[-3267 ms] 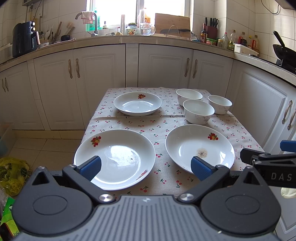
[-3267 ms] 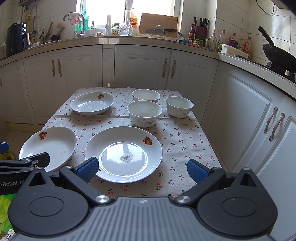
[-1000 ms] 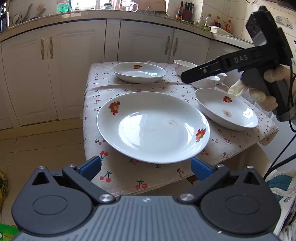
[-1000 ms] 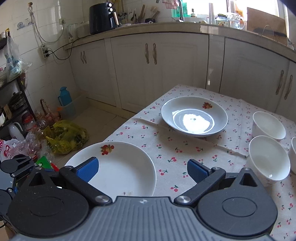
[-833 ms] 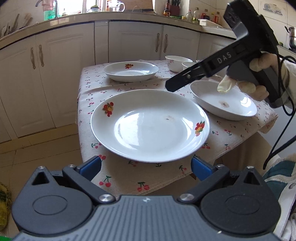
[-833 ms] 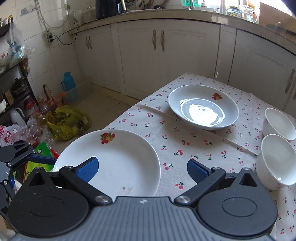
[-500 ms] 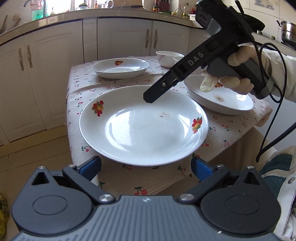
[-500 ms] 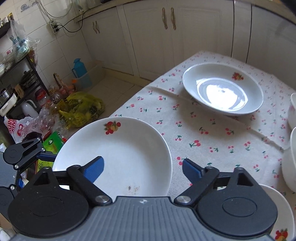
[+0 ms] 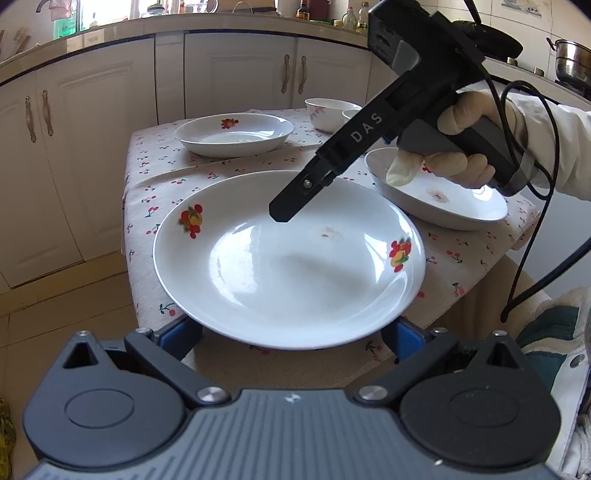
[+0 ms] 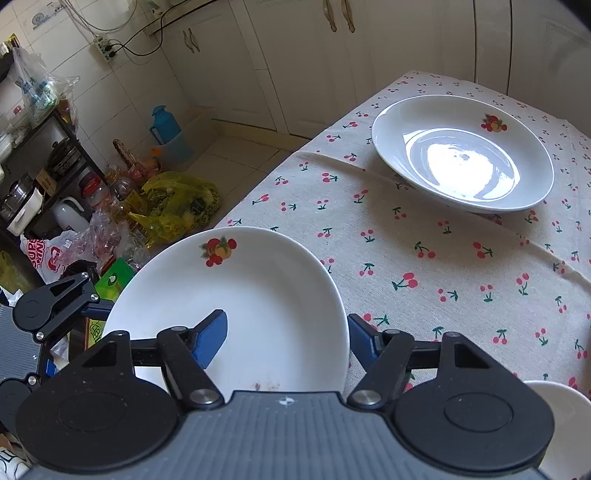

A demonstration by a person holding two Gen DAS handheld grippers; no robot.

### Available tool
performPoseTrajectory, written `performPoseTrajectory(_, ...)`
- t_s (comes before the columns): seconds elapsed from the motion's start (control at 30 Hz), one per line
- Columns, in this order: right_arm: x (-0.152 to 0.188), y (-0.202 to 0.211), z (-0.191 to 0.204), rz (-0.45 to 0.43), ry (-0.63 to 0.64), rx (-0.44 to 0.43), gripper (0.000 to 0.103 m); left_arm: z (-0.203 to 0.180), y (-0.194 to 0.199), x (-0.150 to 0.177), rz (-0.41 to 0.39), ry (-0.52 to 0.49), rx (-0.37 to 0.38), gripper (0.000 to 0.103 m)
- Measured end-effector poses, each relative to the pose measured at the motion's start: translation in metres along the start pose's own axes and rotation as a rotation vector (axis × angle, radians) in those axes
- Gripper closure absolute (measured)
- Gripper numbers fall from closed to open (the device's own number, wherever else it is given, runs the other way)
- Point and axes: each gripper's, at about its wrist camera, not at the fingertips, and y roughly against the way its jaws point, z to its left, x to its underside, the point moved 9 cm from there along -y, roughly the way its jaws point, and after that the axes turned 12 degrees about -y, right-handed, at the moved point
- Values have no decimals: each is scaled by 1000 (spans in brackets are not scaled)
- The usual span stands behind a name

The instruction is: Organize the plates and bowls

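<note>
White cabinets (image 9: pixel 229 77) stand along the far wall under a worktop (image 9: pixel 110 35), the floor (image 10: pixel 236 147) is pale tile, and daylight shines in.

"DAS" stands in pale letters on my right gripper (image 9: pixel 282 218); the red lettering on a plastic bag (image 10: pixel 44 254) is unclear.

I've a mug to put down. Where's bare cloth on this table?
The widest bare cloth lies between the near plate and the far plate. A narrower strip runs beside the far plate along the table's left edge. Crowded: the right side, where the right plate and bowls sit close.
</note>
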Motion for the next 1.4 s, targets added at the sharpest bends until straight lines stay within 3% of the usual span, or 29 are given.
performPoseTrajectory(0.53,-5,4,-3,-6,-17,2,30,3,-6,-10,13,-8,28,2)
performPoseTrajectory(0.87,-35,14,-32,-79,-70,53,30,20,-32,-38,-18,-49,46,2)
performPoseTrajectory(1.4,-44,3,-57,-85,-114,98,30,29,-55,-44,-6,-90,49,2)
